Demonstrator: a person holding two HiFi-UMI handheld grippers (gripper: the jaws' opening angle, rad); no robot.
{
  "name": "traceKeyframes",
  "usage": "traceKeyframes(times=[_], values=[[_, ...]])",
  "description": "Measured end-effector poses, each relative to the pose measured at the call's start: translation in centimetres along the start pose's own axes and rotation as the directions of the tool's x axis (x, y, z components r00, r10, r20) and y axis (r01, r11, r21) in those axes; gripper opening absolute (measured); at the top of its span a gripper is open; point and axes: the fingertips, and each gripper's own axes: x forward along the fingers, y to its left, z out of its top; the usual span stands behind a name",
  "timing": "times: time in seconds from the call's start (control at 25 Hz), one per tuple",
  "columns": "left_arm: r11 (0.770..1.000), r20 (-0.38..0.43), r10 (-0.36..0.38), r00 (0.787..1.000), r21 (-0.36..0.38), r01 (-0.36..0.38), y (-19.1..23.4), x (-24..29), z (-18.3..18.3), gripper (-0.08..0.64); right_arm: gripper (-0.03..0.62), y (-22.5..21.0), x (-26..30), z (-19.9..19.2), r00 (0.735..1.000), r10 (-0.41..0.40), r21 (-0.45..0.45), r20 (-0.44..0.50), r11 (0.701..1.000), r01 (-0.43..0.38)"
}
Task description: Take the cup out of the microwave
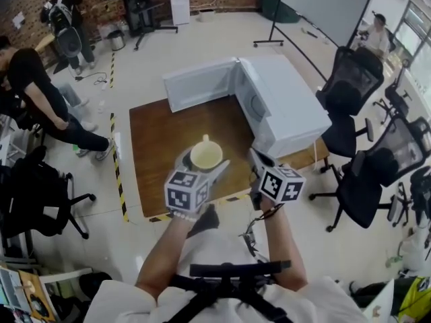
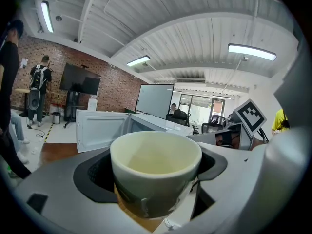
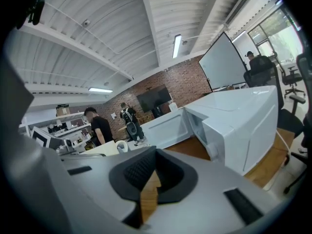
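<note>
A pale cream cup (image 1: 206,155) with a handle sits between the jaws of my left gripper (image 1: 202,165), held above the near part of the wooden table (image 1: 158,147). In the left gripper view the cup (image 2: 155,172) fills the space between the dark pads, which press on its sides, and it looks empty. My right gripper (image 1: 259,161) hovers beside it at the right, with nothing in it. In the right gripper view its jaws (image 3: 150,182) stand together, with only a thin slit of table showing. The white microwave (image 1: 283,106) stands at the table's far right with its door (image 1: 199,83) swung open.
Black office chairs (image 1: 350,93) crowd the right side of the table. Yellow and black tape (image 1: 120,180) marks the floor at the left. People stand at the far left (image 1: 34,86), and a whiteboard (image 1: 330,5) is at the back.
</note>
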Motion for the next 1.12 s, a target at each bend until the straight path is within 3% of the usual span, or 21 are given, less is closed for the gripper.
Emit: traceKeyframes(times=[1.12], values=[[0.999,0.009,-0.029,1.0,0.017,0.029,1.0,0.8,2.0,0.455,0.005,1.1,1.5,1.3,1.0,0.008,-0.011,0.019,1.0,-0.008]])
